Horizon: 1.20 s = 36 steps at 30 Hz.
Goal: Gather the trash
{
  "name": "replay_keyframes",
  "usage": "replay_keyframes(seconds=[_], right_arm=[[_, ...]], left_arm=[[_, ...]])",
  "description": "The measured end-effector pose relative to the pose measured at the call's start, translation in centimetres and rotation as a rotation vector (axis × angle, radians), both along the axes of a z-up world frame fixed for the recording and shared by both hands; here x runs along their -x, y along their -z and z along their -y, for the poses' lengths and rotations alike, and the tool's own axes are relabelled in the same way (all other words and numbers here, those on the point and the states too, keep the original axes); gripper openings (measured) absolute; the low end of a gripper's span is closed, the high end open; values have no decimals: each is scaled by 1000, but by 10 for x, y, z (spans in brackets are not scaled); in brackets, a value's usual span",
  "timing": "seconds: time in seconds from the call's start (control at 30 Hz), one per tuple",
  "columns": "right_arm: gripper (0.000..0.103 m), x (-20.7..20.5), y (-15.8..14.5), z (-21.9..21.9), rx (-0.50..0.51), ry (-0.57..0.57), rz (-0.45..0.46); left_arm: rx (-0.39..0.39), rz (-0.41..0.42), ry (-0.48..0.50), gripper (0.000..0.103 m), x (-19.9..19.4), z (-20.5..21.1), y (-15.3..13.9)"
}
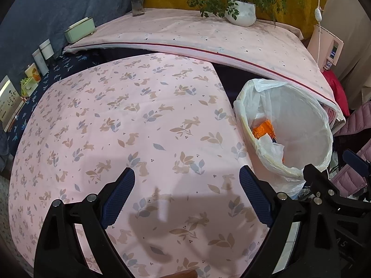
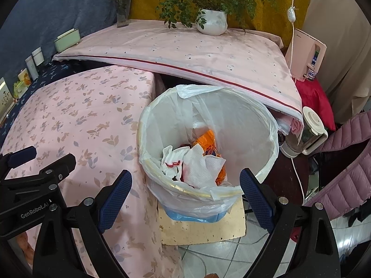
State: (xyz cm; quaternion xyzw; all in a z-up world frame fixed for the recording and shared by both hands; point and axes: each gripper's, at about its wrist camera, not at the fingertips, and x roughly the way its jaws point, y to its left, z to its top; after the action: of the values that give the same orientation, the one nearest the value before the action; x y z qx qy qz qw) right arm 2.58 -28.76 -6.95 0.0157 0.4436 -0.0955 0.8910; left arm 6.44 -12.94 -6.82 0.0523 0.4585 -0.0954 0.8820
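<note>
A round trash bin lined with a white plastic bag stands beside the table; it also shows in the left wrist view. Inside lie crumpled white paper towels and an orange wrapper. My right gripper is open and empty, held just above the bin's near rim. My left gripper is open and empty above the pink rabbit-print tablecloth, left of the bin. The other gripper's black frame shows at each view's edge.
A second pink-covered table at the back holds a potted plant, a flower vase and a green box. Small containers line the left wall. A blender jug, a pink jacket and a cord lie right of the bin.
</note>
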Motion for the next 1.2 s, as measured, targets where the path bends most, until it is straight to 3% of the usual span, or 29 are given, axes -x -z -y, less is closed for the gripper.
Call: replay_keyframes(seconds=[1.2], right_arm=[[90, 11, 7, 10, 8, 30, -13]], left_arm=[[8, -16, 12, 87, 8, 10, 6]])
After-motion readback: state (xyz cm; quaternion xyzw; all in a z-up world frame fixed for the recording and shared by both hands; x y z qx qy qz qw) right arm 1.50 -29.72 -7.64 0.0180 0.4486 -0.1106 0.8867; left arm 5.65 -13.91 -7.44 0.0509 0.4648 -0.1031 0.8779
